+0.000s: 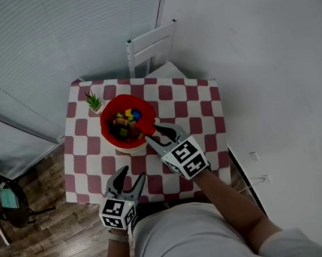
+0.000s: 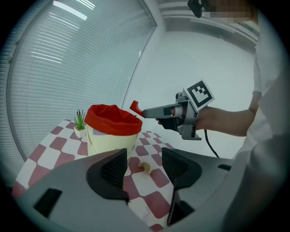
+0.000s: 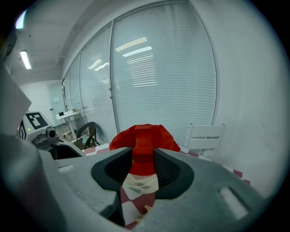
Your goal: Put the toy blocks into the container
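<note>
a small table [image 1: 206,108] under a red and white checked cloth, seen from above, stands against a white wall. a cream container [image 1: 131,149] with a red liner folded over its rim sits left of the table's middle. it is already heaped with toy blocks [image 1: 125,123] in yellow, green, blue and brown.

the right gripper [image 1: 154,129] reaches in from the near right, and its jaws are clamped narrow on a red block [image 1: 146,126]. the block is held in the air over the near right part of the container's rim. in the right gripper view the red block fills the gap between the two dark pads, with the red liner right behind it.

the left gripper [image 1: 132,173] hovers low at the near edge of the table, left of the right gripper and well apart from the container. its jaws stand wide and grip nothing. in the left gripper view a small cream arch block [image 2: 145,168] lies on the cloth beyond the open jaws, just near and right of the container's base.

a tiny potted plant [image 1: 94,101] in a white pot stands just beside the container on its far left. a white chair [image 1: 151,46] is at the far side of the table. a dark round-seated chair [image 1: 2,198] stands on the wood floor to the far left, by slatted blinds.
</note>
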`<state>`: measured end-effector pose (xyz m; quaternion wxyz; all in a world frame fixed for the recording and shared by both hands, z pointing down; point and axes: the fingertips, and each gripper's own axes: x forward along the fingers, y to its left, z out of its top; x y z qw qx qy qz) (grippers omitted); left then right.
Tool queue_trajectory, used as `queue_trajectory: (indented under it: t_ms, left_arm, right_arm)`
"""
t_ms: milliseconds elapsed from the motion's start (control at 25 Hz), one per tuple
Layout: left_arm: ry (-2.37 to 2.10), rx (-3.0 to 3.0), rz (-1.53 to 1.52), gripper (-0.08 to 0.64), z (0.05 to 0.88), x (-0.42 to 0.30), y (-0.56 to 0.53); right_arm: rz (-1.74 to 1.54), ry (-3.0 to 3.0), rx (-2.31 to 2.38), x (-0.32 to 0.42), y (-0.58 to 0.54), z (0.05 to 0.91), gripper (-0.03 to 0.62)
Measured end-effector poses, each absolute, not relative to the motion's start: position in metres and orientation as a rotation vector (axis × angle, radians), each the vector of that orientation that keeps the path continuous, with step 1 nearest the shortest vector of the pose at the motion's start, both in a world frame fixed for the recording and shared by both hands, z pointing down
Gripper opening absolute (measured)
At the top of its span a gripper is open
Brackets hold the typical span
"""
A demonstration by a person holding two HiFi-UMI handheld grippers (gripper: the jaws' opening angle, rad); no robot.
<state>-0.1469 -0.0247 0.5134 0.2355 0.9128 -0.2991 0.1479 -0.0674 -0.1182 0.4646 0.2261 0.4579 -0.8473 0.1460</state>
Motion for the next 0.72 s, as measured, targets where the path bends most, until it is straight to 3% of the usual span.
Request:
queue_trajectory:
  t_ms: [720]
  left_arm:
    - [-0.843, 2.466, 0.392, 0.225, 0.524, -0.166, -0.026]
  right_arm:
    - [0.414, -2.326, 1.194, -0.093, -0.132, 0.475, 0.156]
